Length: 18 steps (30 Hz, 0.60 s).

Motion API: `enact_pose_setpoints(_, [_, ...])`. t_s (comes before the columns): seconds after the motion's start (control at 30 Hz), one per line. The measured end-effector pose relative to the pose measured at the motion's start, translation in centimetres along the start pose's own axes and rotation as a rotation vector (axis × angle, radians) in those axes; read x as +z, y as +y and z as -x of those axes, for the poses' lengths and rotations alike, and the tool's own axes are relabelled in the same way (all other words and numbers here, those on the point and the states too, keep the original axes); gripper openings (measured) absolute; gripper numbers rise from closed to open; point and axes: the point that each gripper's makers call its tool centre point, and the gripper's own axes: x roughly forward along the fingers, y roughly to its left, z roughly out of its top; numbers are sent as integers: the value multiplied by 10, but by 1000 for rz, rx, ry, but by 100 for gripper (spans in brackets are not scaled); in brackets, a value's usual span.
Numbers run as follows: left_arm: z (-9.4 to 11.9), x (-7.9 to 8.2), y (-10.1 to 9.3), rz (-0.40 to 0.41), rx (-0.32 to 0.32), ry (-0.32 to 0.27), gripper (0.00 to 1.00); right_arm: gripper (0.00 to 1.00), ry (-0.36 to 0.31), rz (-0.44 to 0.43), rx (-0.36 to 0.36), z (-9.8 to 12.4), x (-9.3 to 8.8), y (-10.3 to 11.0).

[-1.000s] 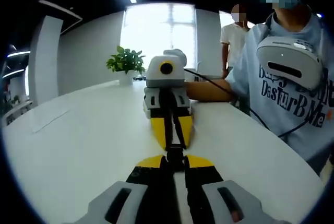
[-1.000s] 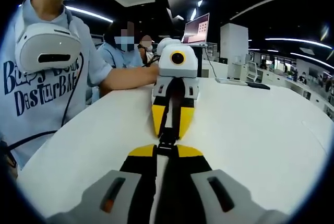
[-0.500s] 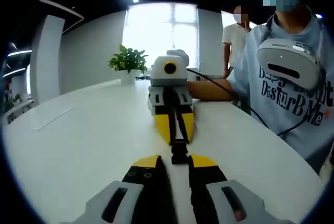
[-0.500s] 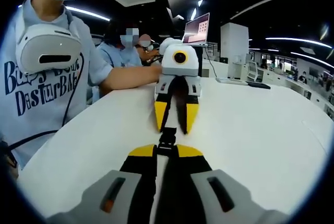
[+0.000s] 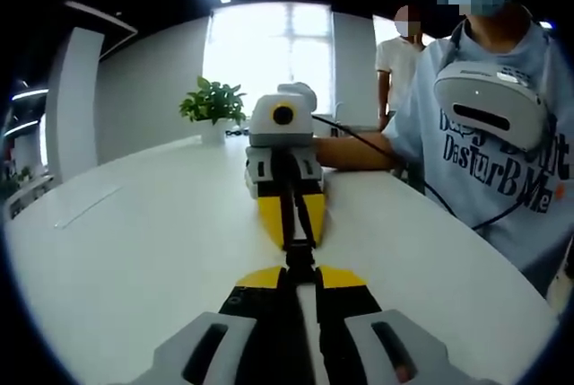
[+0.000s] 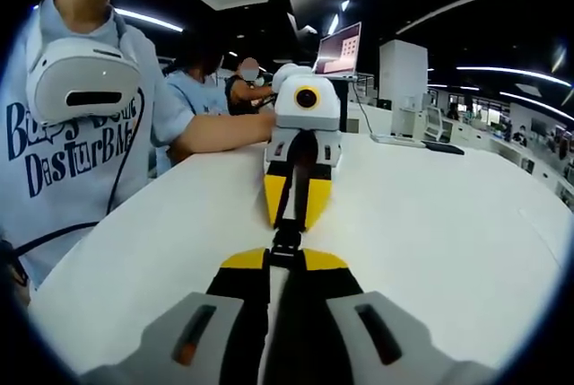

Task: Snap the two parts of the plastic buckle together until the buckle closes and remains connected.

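The left gripper (image 5: 299, 275) has its yellow-tipped jaws drawn in tight on the near end of the black plastic buckle (image 5: 299, 255); the right gripper (image 6: 286, 258) pinches the other end the same way. The buckle hangs between the two facing grippers, just above the white table (image 5: 134, 250) – its halves look joined. A person (image 6: 81, 116) stands at the table's edge, a potted plant (image 5: 214, 107) beyond

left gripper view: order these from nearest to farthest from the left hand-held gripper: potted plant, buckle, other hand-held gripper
1. buckle, right at the left hand-held gripper tips.
2. right hand-held gripper, straight ahead over the white table, facing it.
3. potted plant, far table edge, up and left by the window.
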Motion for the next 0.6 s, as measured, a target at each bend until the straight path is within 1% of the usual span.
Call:
enact_pose_setpoints(0.17, [-1,0,-1,6,-1,9,11,12,2,9,4,0,0,1])
enact_pose_setpoints(0.6, [-1,0,-1,-9,-2,21,10,11,5,15,12,0,0,0])
